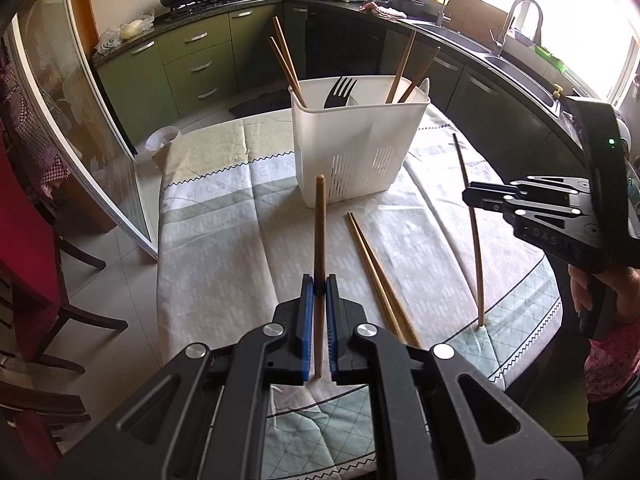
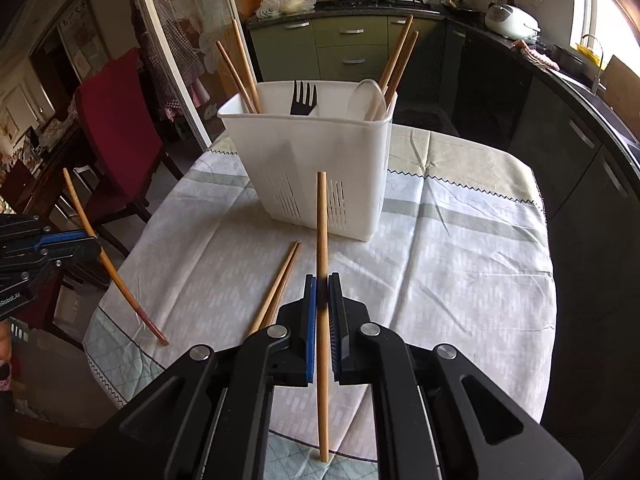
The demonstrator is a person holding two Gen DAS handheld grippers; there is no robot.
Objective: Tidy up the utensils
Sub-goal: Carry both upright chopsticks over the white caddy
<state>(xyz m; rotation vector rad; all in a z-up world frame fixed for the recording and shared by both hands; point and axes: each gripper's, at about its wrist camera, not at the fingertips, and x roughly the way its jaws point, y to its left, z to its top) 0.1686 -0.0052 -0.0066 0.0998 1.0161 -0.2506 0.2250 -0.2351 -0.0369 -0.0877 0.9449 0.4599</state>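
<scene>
A white utensil caddy (image 1: 360,148) (image 2: 320,160) stands on the clothed table. It holds chopsticks at both ends, a black fork (image 1: 340,90) (image 2: 304,98) in the middle and a pale spoon on the right. My left gripper (image 1: 320,286) (image 2: 94,246) is shut on one brown chopstick (image 1: 319,220) (image 2: 116,276), held steeply with its lower tip near the cloth. My right gripper (image 2: 322,286) (image 1: 470,196) is shut on a lighter chopstick (image 2: 321,220) (image 1: 475,248), also near upright. A pair of chopsticks (image 1: 376,276) (image 2: 280,284) lies on the cloth between the two grippers, in front of the caddy.
The round table (image 1: 208,240) drops off at left, with a red chair (image 2: 116,120) and a glass door (image 1: 80,120) beside it. Green cabinets, a stove with pots and a sink counter (image 1: 500,60) curve round behind. A person's hand (image 1: 608,292) holds the right gripper.
</scene>
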